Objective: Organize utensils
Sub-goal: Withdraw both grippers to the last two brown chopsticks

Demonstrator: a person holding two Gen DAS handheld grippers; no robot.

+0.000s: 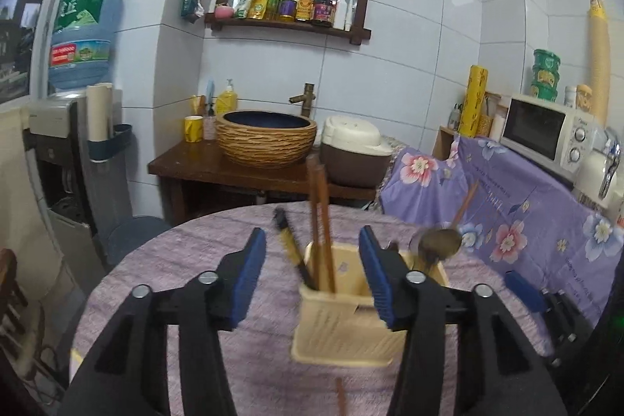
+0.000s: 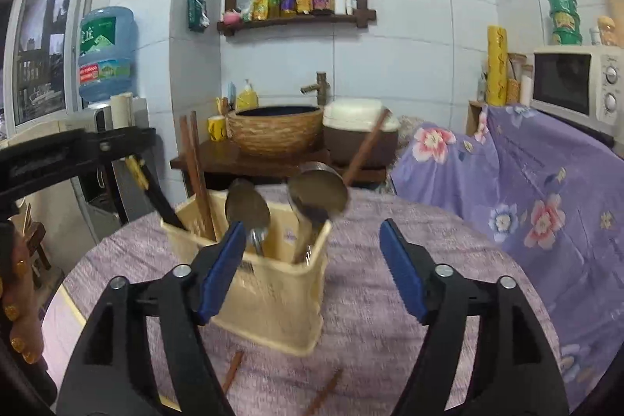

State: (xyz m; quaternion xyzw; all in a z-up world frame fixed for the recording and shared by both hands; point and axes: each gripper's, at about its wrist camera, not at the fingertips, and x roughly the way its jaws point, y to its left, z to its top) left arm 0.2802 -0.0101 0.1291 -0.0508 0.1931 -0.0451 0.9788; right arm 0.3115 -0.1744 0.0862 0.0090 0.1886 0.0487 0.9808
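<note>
Both grippers hang with jaws spread and nothing between the pads: the left gripper (image 1: 312,279) frames the near side of the cream utensil holder (image 1: 343,322) without touching it as far as the blur lets one tell, and the right gripper (image 2: 316,268) stands just to the right of the same holder (image 2: 273,299), its left pad overlapping the holder's front wall in the picture. The holder sits on the round counter (image 1: 202,244) under a lilac cloth and already carries a pair of brown chopsticks (image 1: 319,221), a black-and-gold handled utensil (image 1: 288,244), a metal spoon (image 2: 247,207) and a ladle with a wooden handle (image 2: 318,193), all standing upright or leaning. What seems left are the loose brown chopsticks (image 2: 234,371) lying flat on the cloth just in front of the holder, a second one (image 2: 323,390) beside it. The step in hand looks like fetching these. To do it well, tilt a gripper down steeply so the pads straddle one thin stick across its length, near the middle so it does not swing, and close fully, since a slim stick slips from a loose pinch. Lift clear of the cloth before turning it upright, then lower it tip first into the compartment with the other chopsticks, keeping clear of the ladle, which leans outward and could tip the light holder.
</note>
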